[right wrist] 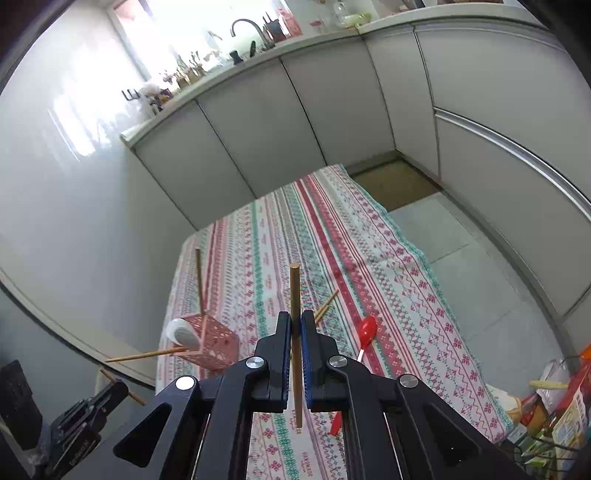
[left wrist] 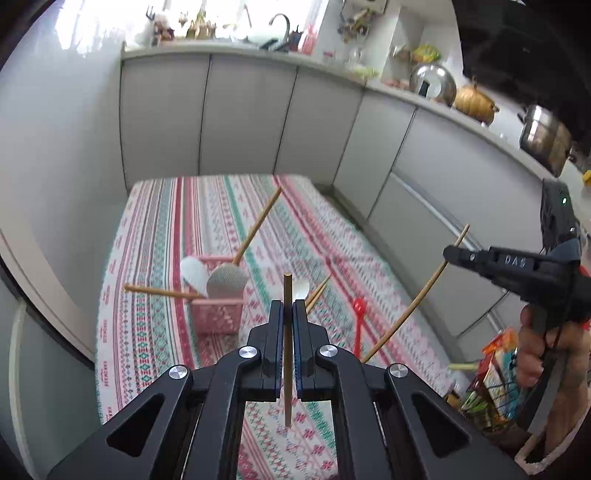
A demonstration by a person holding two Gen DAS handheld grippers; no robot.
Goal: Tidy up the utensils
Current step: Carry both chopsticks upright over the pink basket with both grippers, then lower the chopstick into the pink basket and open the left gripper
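In the left wrist view my left gripper [left wrist: 288, 308] is shut on a wooden chopstick [left wrist: 287, 288] that stands upright above the patterned tablecloth [left wrist: 155, 332]. My right gripper [right wrist: 295, 321] is likewise shut on a second chopstick [right wrist: 295, 288]; it also shows at the right as the right gripper [left wrist: 448, 254] with its long chopstick [left wrist: 406, 317]. A pink basket [left wrist: 218, 319] on the cloth holds a white spoon [left wrist: 194, 275], a grey ladle [left wrist: 226, 281] and chopsticks. A red spoon [left wrist: 357, 314] and two loose chopsticks [left wrist: 317, 293] lie on the cloth.
White cabinets [left wrist: 251, 118] and a counter with a sink tap [left wrist: 280, 22] run behind the table. Pots [left wrist: 546, 136] stand on the counter at right. Bags of groceries [right wrist: 554, 417] sit on the floor beside the table's right edge.
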